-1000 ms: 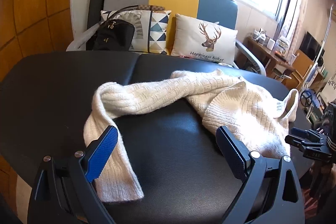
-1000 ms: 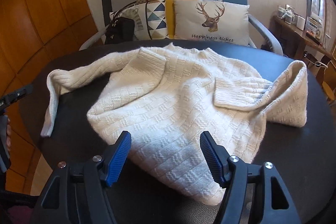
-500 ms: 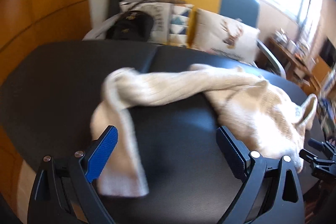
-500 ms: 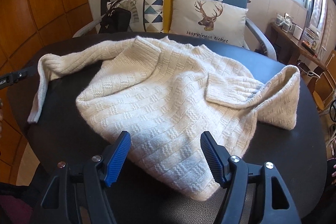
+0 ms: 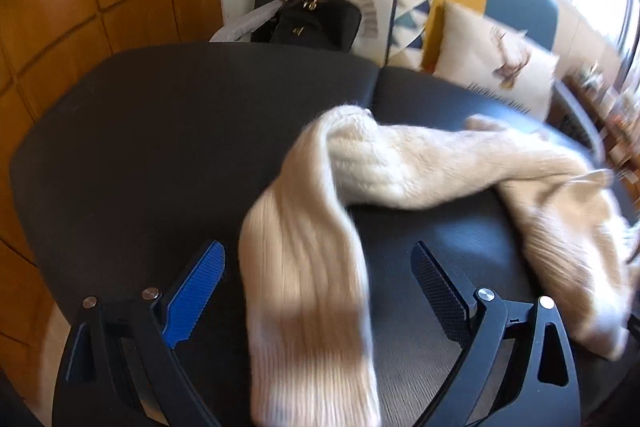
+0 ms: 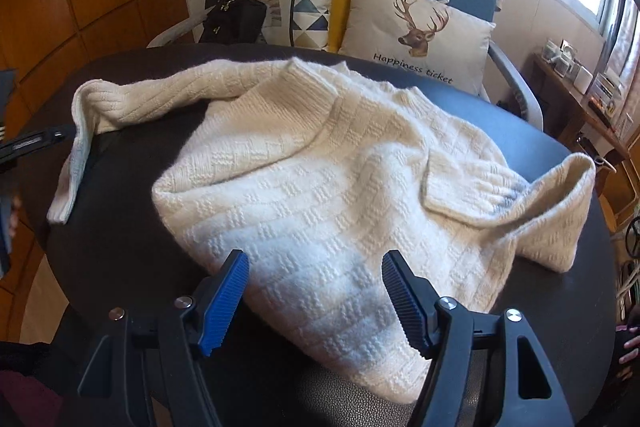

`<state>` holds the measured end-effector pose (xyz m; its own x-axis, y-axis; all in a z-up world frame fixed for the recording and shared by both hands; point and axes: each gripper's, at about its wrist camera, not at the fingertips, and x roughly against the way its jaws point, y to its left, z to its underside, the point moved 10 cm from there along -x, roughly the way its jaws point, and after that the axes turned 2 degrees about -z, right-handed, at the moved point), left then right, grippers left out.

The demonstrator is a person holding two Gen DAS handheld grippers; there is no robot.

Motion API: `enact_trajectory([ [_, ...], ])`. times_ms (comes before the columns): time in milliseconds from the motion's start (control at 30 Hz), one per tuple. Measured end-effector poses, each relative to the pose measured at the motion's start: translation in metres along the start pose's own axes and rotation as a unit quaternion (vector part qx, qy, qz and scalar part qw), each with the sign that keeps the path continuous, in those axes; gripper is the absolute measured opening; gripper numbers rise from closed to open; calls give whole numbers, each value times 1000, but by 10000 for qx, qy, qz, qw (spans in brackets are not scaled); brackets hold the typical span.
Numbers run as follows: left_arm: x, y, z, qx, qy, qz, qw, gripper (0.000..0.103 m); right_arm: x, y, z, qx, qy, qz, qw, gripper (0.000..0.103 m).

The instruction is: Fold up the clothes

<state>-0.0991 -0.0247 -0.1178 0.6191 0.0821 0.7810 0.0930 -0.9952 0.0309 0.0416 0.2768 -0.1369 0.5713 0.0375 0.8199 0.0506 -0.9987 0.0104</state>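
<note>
A: Since a sec ago the left gripper [image 5: 316, 291] has swung over so the sweater's left sleeve [image 5: 308, 279] now runs straight betw its fingers; before, the cuff lay off toward 7 o'clock of the view. Left cam is motion-blurred, so it looks mid-move

B: Grabbing yet?

A: No. Jaws spread wide, blue pad at 8 o'clock, black pad at 4 o'clock, sleeve betw them but not pinched. Can't tell if the pads touch the knit

B: And the right side?

A: Right gripper [image 6: 314, 299] also released, fingers apart, hovering over the hem edge of the sweater [image 6: 328, 187]. Its view has shifted only slightly vs. earlier; body of the garment looks the same

B: Where's the sweater overall?

A: Spread on the black table [image 6: 132, 235], body roughly centre. In the right cam, left sleeve stretches out to 10 o'clock w/ the cuff hanging at the table edge; right sleeve is folded across the body toward 3 o'clock. Collar points to 12, toward the deer pillow [image 6: 416, 39] on the chair behind

B: So what does the shift mean?

A: My read: left hand is lining up on the stray sleeve, prob to close on it and bring it in over the body. Fold itself hasn't begun, early stage. Risk: fuzzy knit may slip if it closes too near the cuff end
</note>
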Motion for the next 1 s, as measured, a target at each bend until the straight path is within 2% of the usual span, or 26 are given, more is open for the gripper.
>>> enact_trajectory([
  [133, -32, 1, -9, -221, 179, -497, 9984, 96, -1, 1, -13, 251, 0, 314, 9992, 71],
  [167, -35, 3, -10, -169, 199, -489, 9985, 95, -1, 2, -16, 324, -6, 409, 9986, 71],
  [233, -41, 7, -11, -66, 239, -469, 9986, 74, -2, 5, -23, 445, -9, 561, 9974, 71],
  [267, -43, 9, -10, 38, 296, -363, 9989, 71, -3, 6, -25, 484, 0, 598, 9970, 71],
  [567, -35, 13, -19, 32, 116, -296, 9995, 65, -13, 8, -29, 478, 56, 547, 9973, 71],
  [633, -39, 10, -19, -35, 158, -247, 9996, 50, -14, 9, -28, 457, 65, 541, 9975, 71],
  [700, -43, 6, -18, -38, 215, -139, 9997, 38, -14, 6, -25, 414, 94, 546, 9976, 71],
  [800, -49, 5, -15, -31, 266, -121, 9996, 33, -13, -1, -18, 328, 142, 568, 9977, 71],
  [1000, -55, 7, -9, 34, 389, 2, 9992, 33, -15, -15, -3, 66, 322, 588, 9977, 71],
])
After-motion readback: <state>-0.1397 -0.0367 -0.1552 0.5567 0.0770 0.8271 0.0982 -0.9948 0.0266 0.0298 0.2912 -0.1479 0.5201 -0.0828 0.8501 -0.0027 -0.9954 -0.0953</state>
